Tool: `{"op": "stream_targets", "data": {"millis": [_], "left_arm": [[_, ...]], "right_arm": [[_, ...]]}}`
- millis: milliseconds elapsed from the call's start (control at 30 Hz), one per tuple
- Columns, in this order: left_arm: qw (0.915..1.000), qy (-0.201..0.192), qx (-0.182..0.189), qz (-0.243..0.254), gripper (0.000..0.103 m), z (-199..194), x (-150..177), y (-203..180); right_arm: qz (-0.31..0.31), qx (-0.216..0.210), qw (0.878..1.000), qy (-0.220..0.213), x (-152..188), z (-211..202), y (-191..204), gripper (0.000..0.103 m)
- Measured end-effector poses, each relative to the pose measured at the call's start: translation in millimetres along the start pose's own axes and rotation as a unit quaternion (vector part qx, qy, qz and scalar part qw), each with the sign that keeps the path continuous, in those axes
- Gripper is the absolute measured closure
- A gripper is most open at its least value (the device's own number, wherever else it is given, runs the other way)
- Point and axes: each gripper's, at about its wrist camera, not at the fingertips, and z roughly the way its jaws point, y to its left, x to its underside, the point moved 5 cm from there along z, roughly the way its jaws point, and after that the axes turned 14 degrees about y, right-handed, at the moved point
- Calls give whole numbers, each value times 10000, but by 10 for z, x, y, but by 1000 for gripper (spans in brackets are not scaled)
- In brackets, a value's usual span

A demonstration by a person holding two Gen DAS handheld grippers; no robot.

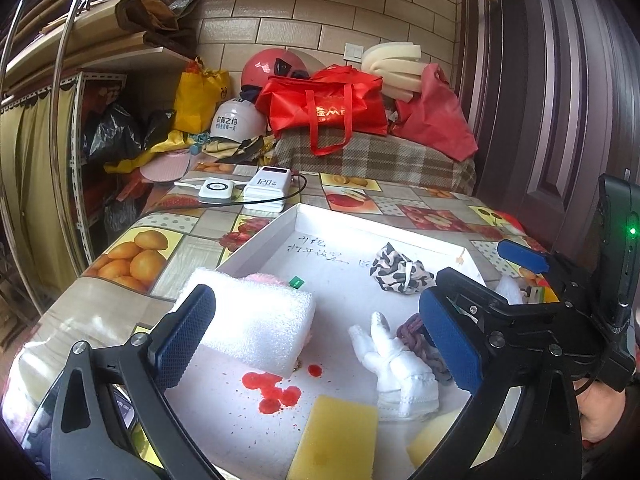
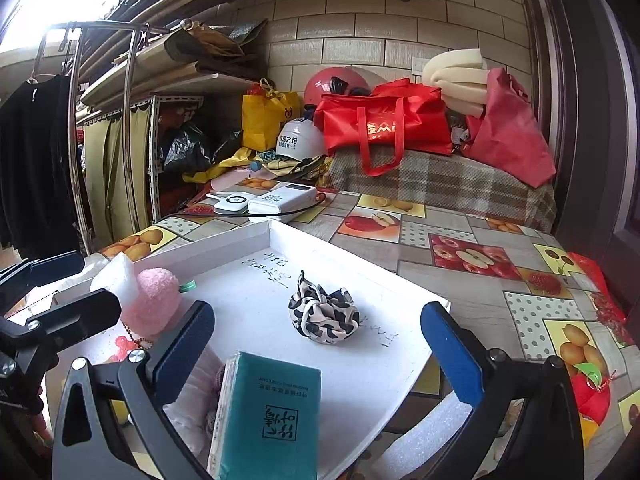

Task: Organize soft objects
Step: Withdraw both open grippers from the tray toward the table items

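Observation:
A shallow white tray (image 1: 376, 225) (image 2: 352, 254) lies on the fruit-print tablecloth. In the left wrist view it holds a white foam block (image 1: 260, 328), a white glove (image 1: 396, 364), a yellow sponge (image 1: 336, 440), a purple braided cord (image 1: 412, 332) and a black-and-white scrunchie (image 1: 400, 270). My left gripper (image 1: 318, 340) hangs open over the tray, nothing between its pads. My right gripper (image 2: 318, 350) is open too; a teal tissue pack (image 2: 272, 416) lies between its fingers, untouched. The scrunchie (image 2: 324, 312) sits ahead of it, a pink fluffy item (image 2: 154, 300) to the left.
Red stains (image 1: 272, 392) mark the tray floor. Two white power banks (image 1: 264, 190) (image 2: 280, 198) with cables lie past the tray. Behind them are a red bag (image 1: 328, 108), helmets and a plaid-covered surface. A white foam strip (image 2: 424, 436) lies outside the tray's right rim.

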Motion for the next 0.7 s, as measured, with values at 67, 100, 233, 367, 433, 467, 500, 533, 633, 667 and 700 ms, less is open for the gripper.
{"op": "stream_targets", "data": {"millis": [67,100,233,367,433,467,500,533,633,667,700], "left_arm": [[10000,4,9,-10,0,0,-1,7],[10000,-1,6,-4,0,0,-2,5],[10000,2,8,-11,0,0,-4,10],[10000,-1,20,-27,0,2,-7,17],[10000,3,20,-30,0,3,-9,19],[10000,4,23,-37,0,4,-8,17],[10000,7,17,-28,0,3,-9,24],[10000,8,16,-28,0,2,-9,27],[10000,0,23,-33,0,2,-14,37],[10000,-4,28,-39,0,3,-15,40],[10000,3,23,-41,0,3,-17,44]], "right_arm": [[5,3,10000,-19,-4,-3,2,0],[14,7,10000,-36,-2,-10,0,0],[63,-2,9999,-138,4,-51,-10,0],[131,-31,9996,-266,15,-107,-33,0],[163,-44,9993,-319,24,-134,-45,0],[172,-50,9993,-328,29,-143,-51,0],[177,-54,9993,-332,35,-152,-53,0],[179,-56,9992,-342,41,-163,-54,0],[168,-57,9991,-376,58,-187,-53,0],[161,-62,9991,-378,67,-196,-51,0],[158,-76,9991,-377,78,-207,-52,0]]}}
